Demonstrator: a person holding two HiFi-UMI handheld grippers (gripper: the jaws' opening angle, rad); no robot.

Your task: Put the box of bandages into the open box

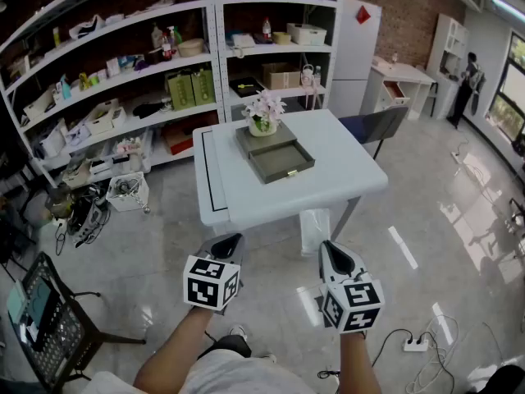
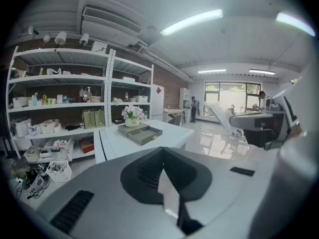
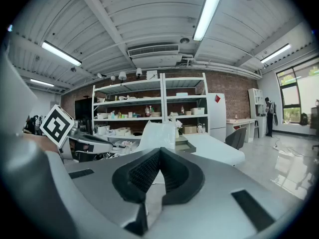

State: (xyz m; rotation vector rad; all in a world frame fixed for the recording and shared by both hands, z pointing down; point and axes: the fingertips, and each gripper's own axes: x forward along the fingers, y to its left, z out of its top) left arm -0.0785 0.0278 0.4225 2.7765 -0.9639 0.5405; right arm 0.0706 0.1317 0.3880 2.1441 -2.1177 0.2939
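Note:
A shallow grey open box [image 1: 283, 161] lies on the white table [image 1: 344, 171], with its flat lid [image 1: 246, 140] behind it and a pot of pale flowers [image 1: 263, 113] on the lid. The left gripper view shows the same open box [image 2: 145, 134] far ahead. No box of bandages can be picked out in any view. My left gripper [image 1: 235, 241] and right gripper [image 1: 327, 250] hang side by side over the floor, well short of the table. Both are shut with nothing between the jaws, as the left gripper [image 2: 161, 151] and right gripper [image 3: 159, 151] show close up.
White shelving [image 1: 123, 72] full of goods lines the back wall, with a white fridge [image 1: 357, 48] beside it. A white bin [image 1: 314, 226] stands under the table and a dark chair [image 1: 377, 125] at its right. A black wire rack [image 1: 45, 327] is at lower left; a power strip [image 1: 414, 345] lies on the floor.

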